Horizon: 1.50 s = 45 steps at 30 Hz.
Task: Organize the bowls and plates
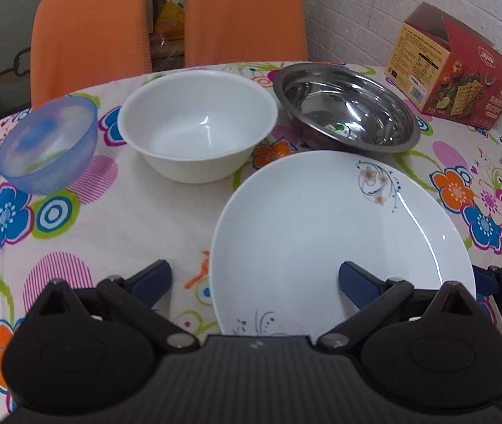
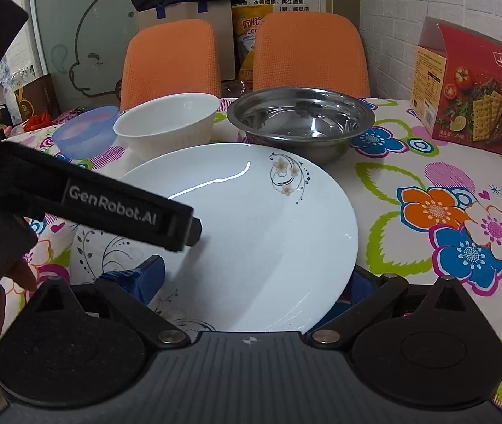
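A: How is the left claw held?

B: It is spread wide and nothing is gripped. One blue finger pad is seen over the near part of the white plate; the other is over the flowered tablecloth, just left of the plate's rim. Whether the plate is touched cannot be told.

A: And the right claw?

B: It is also spread wide. Its left pad is seen above the plate, while its right pad is hidden behind the plate's near right edge. A grip cannot be confirmed. The plate appears tilted, with its right edge raised, and a second plate with a dark scroll pattern is seen under it at the left.

A: What is found beyond the plates?

B: Three bowls are lined up behind them: a blue plastic bowl at the left, a white bowl in the middle, and a steel bowl at the right, close to the plate's far rim. A red cracker box is stood at the far right by the wall, well apart from the bowls. Two orange chairs are set behind the table. In the right view, the left tool's black body is stretched across the plates.
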Motion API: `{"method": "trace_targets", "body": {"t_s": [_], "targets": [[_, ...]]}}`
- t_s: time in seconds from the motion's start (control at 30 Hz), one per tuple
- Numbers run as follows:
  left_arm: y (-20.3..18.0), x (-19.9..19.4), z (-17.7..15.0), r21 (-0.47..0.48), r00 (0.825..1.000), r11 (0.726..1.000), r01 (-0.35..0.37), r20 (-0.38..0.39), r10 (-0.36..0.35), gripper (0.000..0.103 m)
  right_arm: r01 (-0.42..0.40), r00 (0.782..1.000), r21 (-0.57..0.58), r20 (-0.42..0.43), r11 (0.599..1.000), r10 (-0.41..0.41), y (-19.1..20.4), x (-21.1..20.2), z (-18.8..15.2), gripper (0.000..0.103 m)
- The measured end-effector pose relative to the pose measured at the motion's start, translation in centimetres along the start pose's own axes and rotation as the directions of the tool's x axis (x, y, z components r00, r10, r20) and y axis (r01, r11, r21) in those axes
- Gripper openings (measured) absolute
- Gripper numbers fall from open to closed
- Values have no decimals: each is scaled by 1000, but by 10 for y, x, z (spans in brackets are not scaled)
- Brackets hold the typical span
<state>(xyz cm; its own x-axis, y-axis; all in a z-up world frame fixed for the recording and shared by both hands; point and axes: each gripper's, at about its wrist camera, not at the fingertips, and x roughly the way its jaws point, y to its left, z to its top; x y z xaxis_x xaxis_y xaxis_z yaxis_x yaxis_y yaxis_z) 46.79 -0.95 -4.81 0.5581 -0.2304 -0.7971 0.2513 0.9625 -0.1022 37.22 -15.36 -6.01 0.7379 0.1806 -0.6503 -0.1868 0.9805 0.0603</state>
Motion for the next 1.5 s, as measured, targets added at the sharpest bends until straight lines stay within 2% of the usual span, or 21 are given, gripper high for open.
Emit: {"method": "trace_targets", "body": {"t_s": [0.03,0.07,0.1,0.27,0.47,0.6,0.77,0.97,1.17,1.3,1.5], "targets": [[-6,-1,-1,26,1000,1000,7,4,-7,93,2,1000,0,1,1000,-2,2,0,0,90],[-12,-2,-3,50,1000,999,21,8,-22,85,4,1000,-3,2,1000,-4,5,0,0,90],[-16,-4,-3,56,1000,998,6,10,-6,85,14,1000,4,3,1000,-14,6,0,0,90],[-4,-8,0,-8,999,999,44,6,-44,85,-6,1000,11,7,1000,6,8,-6,-4,90],[-7,-26,-5,0,998,999,45,33,-45,85,-2,998,12,69,1000,1,15,-27,-2,90],[-7,-46,-13,-14,996,998,63,62,-62,85,8,995,0,98,1000,-8,21,-43,-3,90],[-4,-84,-30,-21,992,998,58,114,-55,85,-18,992,4,124,1000,17,36,-71,-11,90],[17,-144,-66,-57,984,998,16,180,-6,85,-81,985,-38,149,996,86,78,-105,-26,90],[57,-195,-120,-132,975,989,-65,201,91,85,-181,970,-101,144,978,194,132,-126,-46,90],[83,-210,-159,-189,973,974,-122,172,155,85,-230,963,-144,109,963,246,163,-130,-61,90],[114,-211,-196,-276,979,954,-117,130,158,85,-248,963,-195,53,949,263,191,-125,-78,90]]}}
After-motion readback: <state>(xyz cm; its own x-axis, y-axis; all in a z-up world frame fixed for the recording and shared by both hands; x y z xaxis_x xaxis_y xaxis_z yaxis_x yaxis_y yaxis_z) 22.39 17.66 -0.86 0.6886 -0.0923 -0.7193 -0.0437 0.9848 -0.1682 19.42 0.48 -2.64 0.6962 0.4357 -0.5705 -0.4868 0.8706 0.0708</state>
